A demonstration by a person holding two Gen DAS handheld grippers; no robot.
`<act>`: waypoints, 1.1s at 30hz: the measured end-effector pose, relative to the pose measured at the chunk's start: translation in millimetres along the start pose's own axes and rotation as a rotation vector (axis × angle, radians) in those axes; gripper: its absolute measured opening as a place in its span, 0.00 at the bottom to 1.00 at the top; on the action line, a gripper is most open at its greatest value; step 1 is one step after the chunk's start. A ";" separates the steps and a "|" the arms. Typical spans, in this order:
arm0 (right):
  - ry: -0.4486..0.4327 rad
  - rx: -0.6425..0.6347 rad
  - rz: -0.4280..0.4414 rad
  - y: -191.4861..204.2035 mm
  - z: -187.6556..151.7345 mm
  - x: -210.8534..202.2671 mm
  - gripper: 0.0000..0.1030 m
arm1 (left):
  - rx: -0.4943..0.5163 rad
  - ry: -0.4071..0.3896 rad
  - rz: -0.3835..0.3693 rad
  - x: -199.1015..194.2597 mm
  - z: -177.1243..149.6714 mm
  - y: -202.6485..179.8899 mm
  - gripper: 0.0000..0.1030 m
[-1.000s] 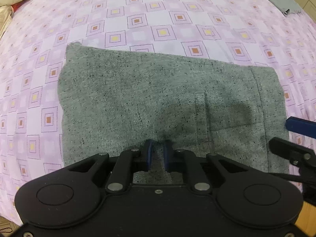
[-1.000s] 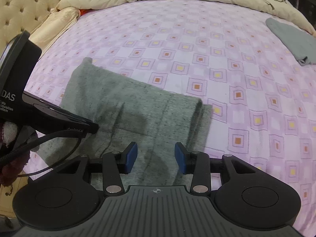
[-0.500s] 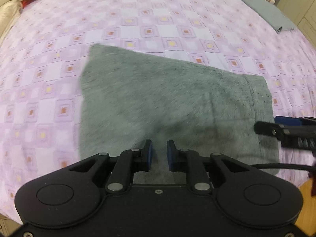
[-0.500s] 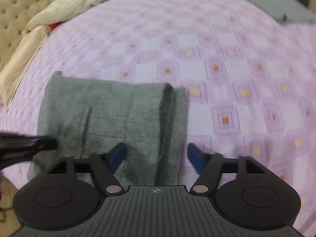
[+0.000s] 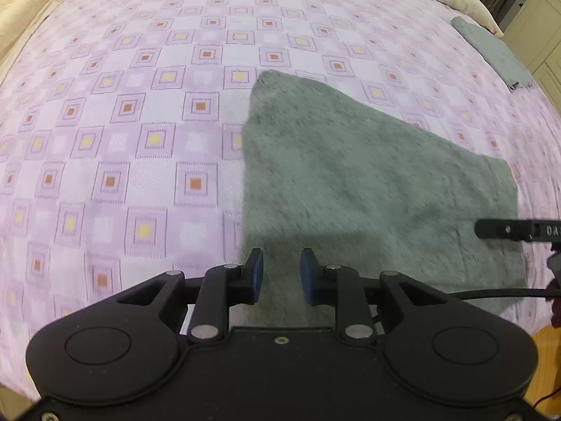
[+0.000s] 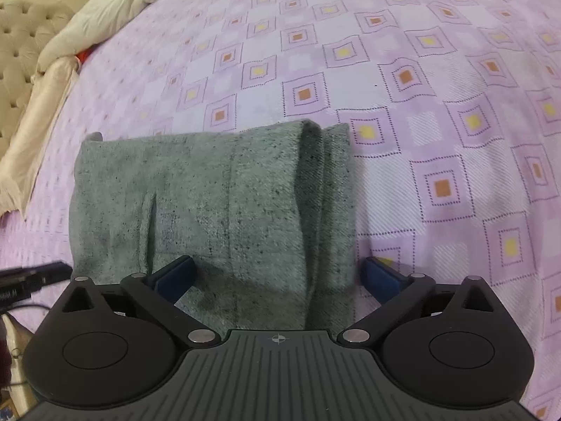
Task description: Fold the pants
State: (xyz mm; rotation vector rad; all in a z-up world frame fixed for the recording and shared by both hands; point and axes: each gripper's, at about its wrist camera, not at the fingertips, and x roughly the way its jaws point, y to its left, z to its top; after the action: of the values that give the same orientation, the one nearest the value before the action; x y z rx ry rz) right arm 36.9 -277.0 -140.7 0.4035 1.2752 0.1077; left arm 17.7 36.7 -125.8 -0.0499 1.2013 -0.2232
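The pants (image 6: 217, 210), grey and flecked, lie folded into a squat block on the bed (image 5: 140, 122), on its lilac sheet of small orange and yellow squares; from the right wrist view the block shows a doubled layered edge along its right side and a short crease near its left; from the left wrist view the same cloth is a blurred grey slab running from a far corner toward the near right. The left gripper (image 5: 279, 275) hangs over the near left edge of the pants, its blue pads a modest gap apart and the jaws opening, nothing pinched between them, only cloth lying below. The right gripper (image 6: 277, 277) points steeply down over the near end of the block, its jaws opening and spread very wide; the left pad is above the cloth and the right pad above bare sheet just beside the layered edge, neither pressing on anything. A cream quilt (image 6: 105, 10) is bunched at the far left by a tufted headboard (image 6: 21, 45); a second grey cloth (image 5: 491, 52) lies well apart near the far right edge of the bed.
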 end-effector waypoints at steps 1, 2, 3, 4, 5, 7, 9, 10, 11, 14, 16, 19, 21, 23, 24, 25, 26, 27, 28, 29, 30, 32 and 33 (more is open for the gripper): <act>0.001 0.000 -0.006 1.2 0.6 0.6 1.00 | 0.002 0.013 -0.008 5.8 4.4 2.9 0.32; 0.002 0.001 -0.010 0.5 -0.2 0.9 1.00 | 0.005 0.027 -0.015 12.1 6.3 5.9 0.32; 0.002 0.000 -0.013 0.7 -0.7 1.2 1.00 | 0.008 0.045 -0.021 18.9 9.8 8.1 0.33; 0.002 0.000 -0.015 1.2 -0.6 1.3 1.00 | 0.010 0.060 -0.025 23.3 12.2 9.5 0.33; 0.001 -0.001 -0.016 2.8 -0.1 1.5 1.00 | 0.011 0.069 -0.031 27.0 14.3 10.9 0.33; -0.001 0.001 -0.013 4.2 0.2 3.8 1.00 | 0.013 0.069 -0.043 30.5 17.9 13.3 0.35; -0.002 0.001 -0.011 1.7 -0.1 3.0 1.00 | 0.015 0.060 -0.040 31.2 19.2 15.4 0.46; -0.002 0.002 -0.011 1.5 -0.1 3.1 1.00 | 0.013 0.061 -0.037 31.9 19.0 17.4 0.49; -0.002 0.001 -0.011 1.4 -0.1 3.2 1.00 | 0.003 0.062 -0.043 32.6 18.1 21.4 0.51; -0.001 0.001 -0.016 2.5 -0.6 3.5 1.00 | -0.050 0.070 -0.076 34.7 17.6 30.3 0.52; -0.008 0.001 -0.020 3.9 -2.0 3.6 1.00 | -0.061 0.078 -0.083 37.6 18.5 30.8 0.53; -0.030 0.004 -0.027 5.2 -5.9 3.6 1.00 | -0.054 0.096 -0.115 43.6 25.0 23.1 0.61; -0.056 0.021 -0.036 5.7 -9.3 3.2 1.00 | -0.081 0.115 -0.169 48.4 30.3 19.1 0.62; -0.077 0.048 -0.050 6.4 -12.3 3.1 1.00 | -0.107 0.130 -0.174 52.9 34.3 15.7 0.54; -0.071 0.051 -0.059 7.9 -11.4 3.5 0.98 | -0.098 0.139 -0.205 53.5 36.0 14.9 0.23; -0.065 0.056 -0.052 8.7 -9.8 2.4 0.80 | -0.102 0.153 -0.250 53.3 37.5 15.2 0.22; -0.067 0.068 -0.016 7.8 -7.6 -1.7 0.43 | -0.111 0.142 -0.239 48.8 38.3 13.6 0.21; -0.056 0.095 0.028 6.0 -5.2 -5.2 0.39 | -0.095 0.122 -0.217 42.5 38.0 9.4 0.21; -0.051 0.104 0.028 9.0 -2.7 -11.0 0.33 | -0.068 0.103 -0.194 35.9 37.2 4.2 0.21; -0.052 0.063 0.021 16.6 -0.1 -17.0 0.31 | -0.035 0.082 -0.171 27.4 35.5 -1.9 0.20; -0.057 0.018 0.009 26.5 2.0 -22.4 0.30 | -0.012 0.062 -0.154 19.4 34.7 -7.1 0.20; -0.076 -0.051 0.016 45.7 9.2 -35.8 0.28 | 0.007 0.011 -0.129 -0.1 35.8 -13.8 0.20; -0.091 -0.066 0.031 52.5 14.9 -41.3 0.28 | 0.010 -0.023 -0.112 -9.9 38.7 -13.9 0.20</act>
State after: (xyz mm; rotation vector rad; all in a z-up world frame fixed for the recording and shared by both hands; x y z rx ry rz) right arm 46.2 -244.2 -81.3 0.3680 1.1733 0.1560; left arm 48.2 22.1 -100.5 -0.1110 1.1756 -0.3259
